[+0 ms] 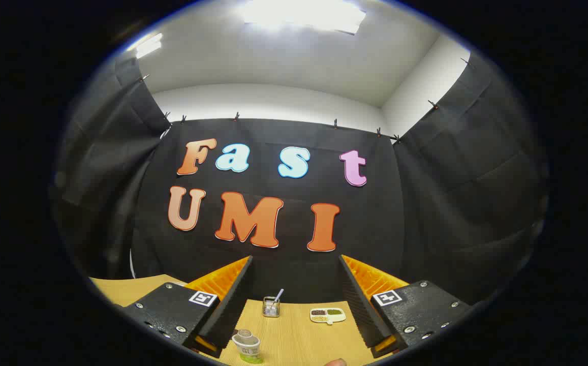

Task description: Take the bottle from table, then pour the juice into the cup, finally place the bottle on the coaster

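Note:
My gripper (296,269) is open and held high above the wooden table (294,338), with a wide gap and nothing between the fingers. Below the gap, close to the left finger, stands a small bottle (247,347) with a clear cap and a white and green label. It is upright on the table and apart from both fingers. A rounded bit of something (335,362) pokes in at the table's near edge; I cannot tell what it is.
Farther back on the table, near the black cloth wall, stands a small wire holder (271,306) with a straw-like stick in it. To its right lies a flat pale dish (327,315) with dark and green fillings in compartments.

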The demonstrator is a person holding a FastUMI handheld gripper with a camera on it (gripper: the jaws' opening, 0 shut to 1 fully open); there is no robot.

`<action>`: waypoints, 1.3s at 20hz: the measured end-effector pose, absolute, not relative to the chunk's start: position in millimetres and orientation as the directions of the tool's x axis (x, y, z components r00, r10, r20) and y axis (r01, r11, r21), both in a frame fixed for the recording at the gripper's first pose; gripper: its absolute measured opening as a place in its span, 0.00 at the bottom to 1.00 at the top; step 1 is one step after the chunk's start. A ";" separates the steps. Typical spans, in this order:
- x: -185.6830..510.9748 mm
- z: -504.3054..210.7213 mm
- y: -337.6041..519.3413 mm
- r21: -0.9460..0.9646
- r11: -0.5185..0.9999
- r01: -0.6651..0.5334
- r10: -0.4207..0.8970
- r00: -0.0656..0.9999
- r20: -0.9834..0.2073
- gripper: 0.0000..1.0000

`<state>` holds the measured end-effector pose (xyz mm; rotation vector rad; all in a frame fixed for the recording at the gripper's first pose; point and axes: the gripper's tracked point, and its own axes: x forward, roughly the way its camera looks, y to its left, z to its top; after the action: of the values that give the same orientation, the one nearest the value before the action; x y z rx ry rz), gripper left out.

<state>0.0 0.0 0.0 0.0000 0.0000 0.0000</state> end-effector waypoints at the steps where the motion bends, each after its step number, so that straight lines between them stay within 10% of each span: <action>1: 0.7 0.5 1.0 -0.002 1.000 -0.002 0.002 1.000 -0.002 0.95; 26: 0.5 12.5 13.3 -0.003 1.000 -0.028 0.028 0.999 0.019 0.96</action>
<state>0.5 13.3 12.5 -0.0030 -0.0191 0.0283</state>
